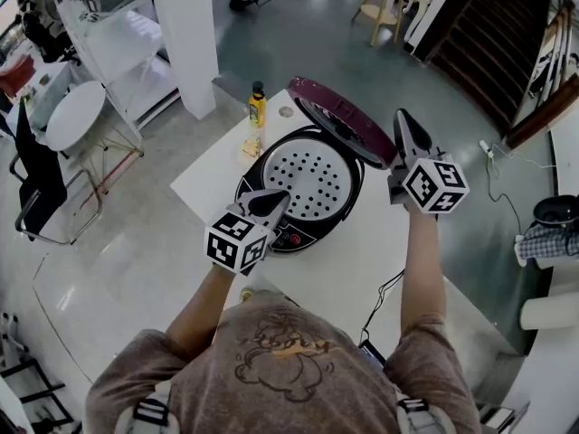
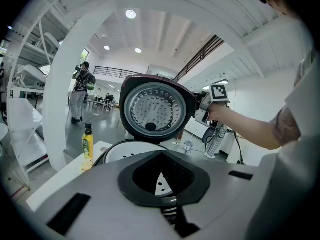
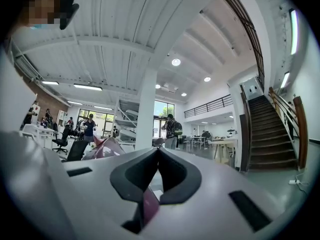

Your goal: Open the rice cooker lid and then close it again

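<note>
The rice cooker stands on the white table with its maroon lid swung up and open. A perforated white tray shows inside the pot. My left gripper hovers over the cooker's front edge with its tips together and nothing between them. In the left gripper view, my left gripper points at the lid's silver inner face. My right gripper is shut just right of the lid's upper rim. In the right gripper view, a strip of the maroon lid shows beside and below my right gripper.
A yellow bottle and a small yellow scrap sit at the table's far left corner. The white table has a black cable at its near right. A white pillar stands beyond. A chair is on the left.
</note>
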Motion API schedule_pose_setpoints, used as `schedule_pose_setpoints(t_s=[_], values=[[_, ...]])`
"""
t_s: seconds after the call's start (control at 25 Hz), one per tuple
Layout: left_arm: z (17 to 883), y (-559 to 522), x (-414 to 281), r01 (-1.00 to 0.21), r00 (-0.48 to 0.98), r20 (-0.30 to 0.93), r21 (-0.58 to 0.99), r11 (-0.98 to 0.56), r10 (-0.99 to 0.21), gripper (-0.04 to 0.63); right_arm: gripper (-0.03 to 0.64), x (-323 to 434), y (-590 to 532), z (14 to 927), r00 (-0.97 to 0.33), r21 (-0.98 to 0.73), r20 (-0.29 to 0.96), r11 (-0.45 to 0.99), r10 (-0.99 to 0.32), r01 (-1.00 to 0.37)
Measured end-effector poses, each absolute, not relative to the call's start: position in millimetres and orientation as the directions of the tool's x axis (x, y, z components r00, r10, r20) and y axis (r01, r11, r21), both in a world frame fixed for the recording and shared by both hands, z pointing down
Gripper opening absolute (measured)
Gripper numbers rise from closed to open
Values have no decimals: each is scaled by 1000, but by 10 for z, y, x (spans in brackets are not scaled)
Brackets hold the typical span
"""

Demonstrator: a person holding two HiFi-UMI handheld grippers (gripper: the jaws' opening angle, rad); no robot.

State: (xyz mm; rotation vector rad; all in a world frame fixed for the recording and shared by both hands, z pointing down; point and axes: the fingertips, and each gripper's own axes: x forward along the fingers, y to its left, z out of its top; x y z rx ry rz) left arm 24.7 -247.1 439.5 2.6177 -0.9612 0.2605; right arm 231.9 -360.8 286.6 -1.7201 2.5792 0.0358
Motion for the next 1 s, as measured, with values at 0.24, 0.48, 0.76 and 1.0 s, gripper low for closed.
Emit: schedule_pose_setpoints(t_s=[0.24, 0.48, 0.76, 1.0], values=[[4412, -2490, 257, -654, 755, 289, 259, -711, -589, 20, 3, 2526, -3683, 2964, -348, -18, -21, 348, -937, -937], [4423, -2475, 325, -641, 765, 294, 264, -720, -573, 20, 2, 2734, -3720, 3041, -310, -48, -8, 310, -951, -950], [4454, -2461, 363, -635, 769, 302, 266, -725, -563, 20, 2, 2859, -3775, 3085, -287, -74, 5, 286, -958, -955], [4463, -2449, 378, -634, 770, 306, 266, -726, -560, 20, 2, 2921, -3784, 3104, -271, -83, 10, 269, -963, -960]])
